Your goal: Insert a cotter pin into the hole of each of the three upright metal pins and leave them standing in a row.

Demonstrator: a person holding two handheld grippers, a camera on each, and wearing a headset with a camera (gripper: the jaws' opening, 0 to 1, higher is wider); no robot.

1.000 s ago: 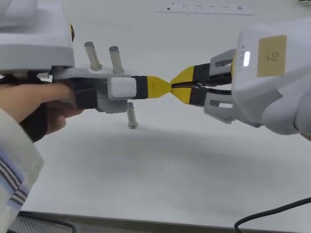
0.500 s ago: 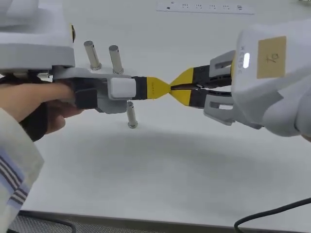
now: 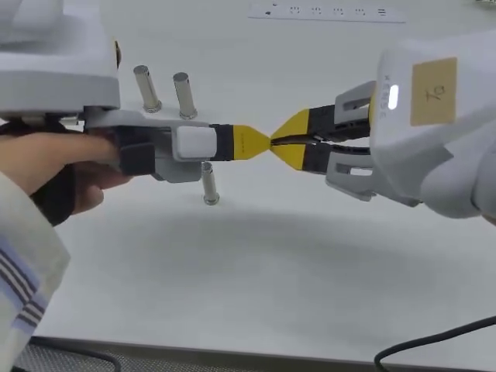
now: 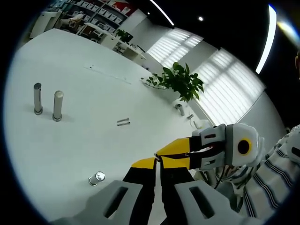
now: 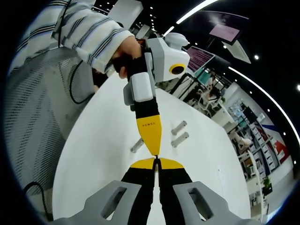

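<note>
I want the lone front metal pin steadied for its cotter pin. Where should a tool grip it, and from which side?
Probably the smooth round shaft of the front pin, above its wider foot, coming level from the near side: it stands upright, apart from the two pins behind.

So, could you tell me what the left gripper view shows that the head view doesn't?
Left gripper view, not head view: two small loose pieces, likely cotter pins, lying on the table, and a potted plant. Head view, not left gripper view: a power strip at the far edge and a black cable at the near edge. Both: three upright metal pins, and the left gripper and right gripper meeting tip to tip.
</note>
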